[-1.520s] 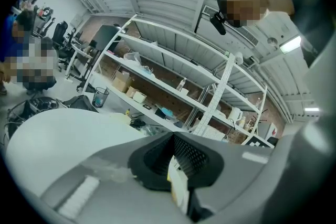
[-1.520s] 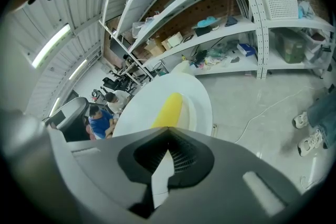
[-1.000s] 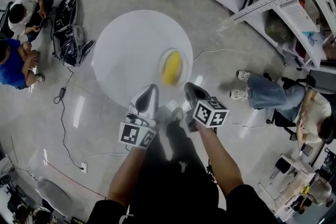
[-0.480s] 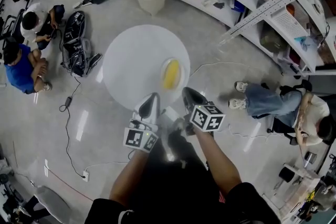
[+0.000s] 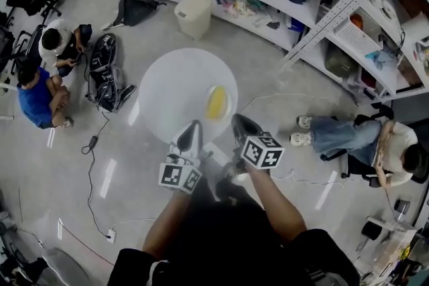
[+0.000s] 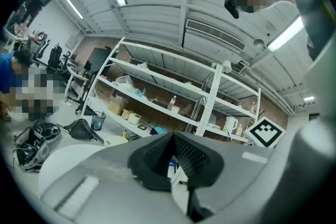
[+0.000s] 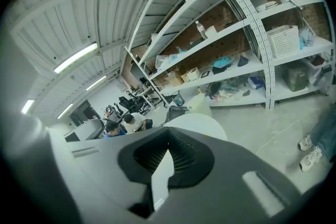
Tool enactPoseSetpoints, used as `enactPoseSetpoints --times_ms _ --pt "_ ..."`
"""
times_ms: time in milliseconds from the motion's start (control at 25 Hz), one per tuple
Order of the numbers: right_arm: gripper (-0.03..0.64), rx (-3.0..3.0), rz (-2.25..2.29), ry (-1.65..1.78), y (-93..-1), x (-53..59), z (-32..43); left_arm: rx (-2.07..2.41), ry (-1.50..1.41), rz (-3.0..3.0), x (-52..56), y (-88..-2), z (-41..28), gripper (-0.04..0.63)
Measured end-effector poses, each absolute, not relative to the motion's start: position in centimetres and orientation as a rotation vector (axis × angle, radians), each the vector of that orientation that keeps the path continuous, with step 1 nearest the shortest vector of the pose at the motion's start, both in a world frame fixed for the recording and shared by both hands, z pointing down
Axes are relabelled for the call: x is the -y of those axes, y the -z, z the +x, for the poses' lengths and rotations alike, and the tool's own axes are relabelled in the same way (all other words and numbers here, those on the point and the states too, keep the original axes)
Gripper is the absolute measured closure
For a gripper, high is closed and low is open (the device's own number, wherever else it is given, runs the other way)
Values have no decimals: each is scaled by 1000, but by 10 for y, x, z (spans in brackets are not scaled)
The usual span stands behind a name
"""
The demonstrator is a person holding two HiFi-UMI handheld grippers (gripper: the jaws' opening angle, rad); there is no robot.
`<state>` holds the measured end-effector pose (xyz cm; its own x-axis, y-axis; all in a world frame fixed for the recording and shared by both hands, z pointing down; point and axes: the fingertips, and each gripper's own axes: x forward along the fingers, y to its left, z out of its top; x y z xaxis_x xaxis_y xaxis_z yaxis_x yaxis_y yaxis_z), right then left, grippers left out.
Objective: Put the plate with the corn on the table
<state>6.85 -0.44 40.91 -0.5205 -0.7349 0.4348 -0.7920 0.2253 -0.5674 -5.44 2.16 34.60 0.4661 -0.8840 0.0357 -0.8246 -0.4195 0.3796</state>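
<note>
- The floor [image 5: 100, 164] is glossy grey concrete and fills most of the head view.
- White metal shelving [image 5: 322, 17] with perforated uprights curves along the top and upper right of the frame.
- The surface [image 5: 177, 90] is a smooth white disc at upper centre.
- The left tool [image 5: 191, 134] and right tool [image 5: 242, 125], grey with ribbed black pads, hover at centre frame just below the surface's lower edge. Each has its jaws pressed together on nothing.
- The plate [image 5: 227, 98], small, pale and round, lies on the surface near its right edge.
- The corn [image 5: 216, 104], a yellow oblong, rests on the plate.
</note>
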Motion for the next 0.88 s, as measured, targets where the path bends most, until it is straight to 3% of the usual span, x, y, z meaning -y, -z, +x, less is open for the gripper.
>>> enactPoseSetpoints --times_ms 880 --pt "609 2624 1604 -887 -331 -31 73 1432 275 2436 -45 -299 -45 592"
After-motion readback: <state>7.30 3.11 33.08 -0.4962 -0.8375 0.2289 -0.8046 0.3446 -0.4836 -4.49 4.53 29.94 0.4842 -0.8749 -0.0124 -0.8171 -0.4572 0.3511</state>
